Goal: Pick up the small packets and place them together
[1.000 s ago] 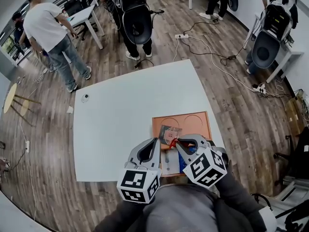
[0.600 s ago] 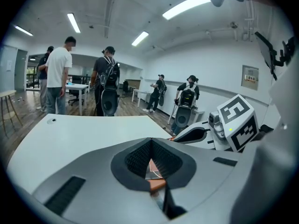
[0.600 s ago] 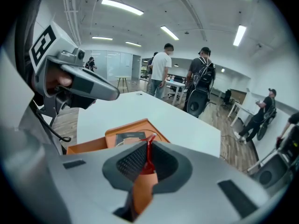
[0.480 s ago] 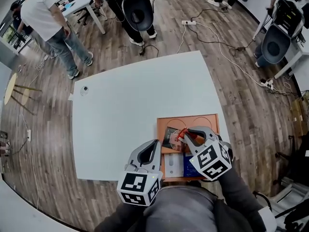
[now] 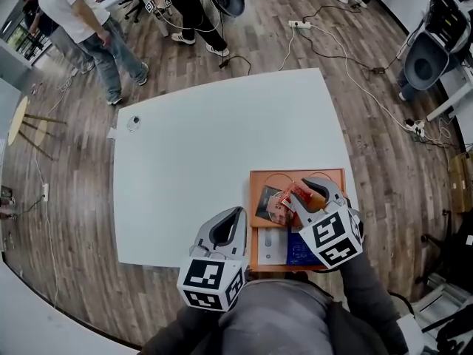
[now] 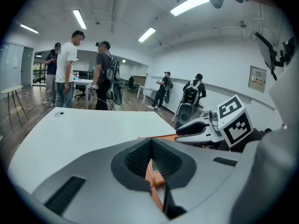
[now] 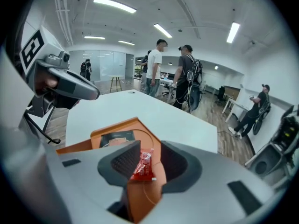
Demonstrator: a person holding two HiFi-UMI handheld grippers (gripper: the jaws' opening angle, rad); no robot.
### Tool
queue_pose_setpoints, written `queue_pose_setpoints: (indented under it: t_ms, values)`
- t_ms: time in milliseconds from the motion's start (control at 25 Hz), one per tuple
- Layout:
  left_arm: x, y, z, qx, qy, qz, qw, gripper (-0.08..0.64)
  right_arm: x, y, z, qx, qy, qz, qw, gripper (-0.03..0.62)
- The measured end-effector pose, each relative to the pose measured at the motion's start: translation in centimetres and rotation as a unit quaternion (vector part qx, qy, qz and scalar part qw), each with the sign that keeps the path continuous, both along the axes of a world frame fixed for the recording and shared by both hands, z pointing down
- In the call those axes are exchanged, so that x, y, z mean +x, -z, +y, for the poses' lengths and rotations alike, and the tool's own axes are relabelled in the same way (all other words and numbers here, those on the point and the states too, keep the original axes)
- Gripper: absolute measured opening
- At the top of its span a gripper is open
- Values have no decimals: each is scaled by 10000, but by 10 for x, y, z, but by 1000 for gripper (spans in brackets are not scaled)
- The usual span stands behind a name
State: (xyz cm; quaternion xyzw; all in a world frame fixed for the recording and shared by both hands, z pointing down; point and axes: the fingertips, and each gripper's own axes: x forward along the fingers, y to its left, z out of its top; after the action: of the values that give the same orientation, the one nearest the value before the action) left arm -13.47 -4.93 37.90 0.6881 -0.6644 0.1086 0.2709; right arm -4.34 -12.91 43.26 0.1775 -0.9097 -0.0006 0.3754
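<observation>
Fingers, right, just opening — packet between.

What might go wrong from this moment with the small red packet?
The jaws of the right gripper have just been opening with the small red plastic packet between them, resting against one pad. It may cling and drop askew instead of beside the dark square packet in the orange tray. The shut left gripper sits near the tray's edge and might nudge it.

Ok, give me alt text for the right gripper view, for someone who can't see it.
A small red packet stands between the jaws of the right gripper, which have just been opening; it leans on one pad, clear of the other. Beneath lies an orange tray on a white table, with people standing beyond.
</observation>
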Motion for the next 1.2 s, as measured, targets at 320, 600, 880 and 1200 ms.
queue_pose_setpoints:
  t_ms: [320,600,880,1200]
  values:
    - [13,17,9,208,-256,10,9995,-3,21,21,14,228,-295,16,9993,122]
    - [47,10,22,188,-847,109,9962,-3,60,13,49,146,-817,113,9965,122]
    - [77,-3,31,43,-1472,146,9890,-3,91,-11,86,-123,-1306,249,9910,122]
    - [80,-14,38,-45,-1905,61,9817,-3,107,-46,103,-471,-1886,482,9797,123]
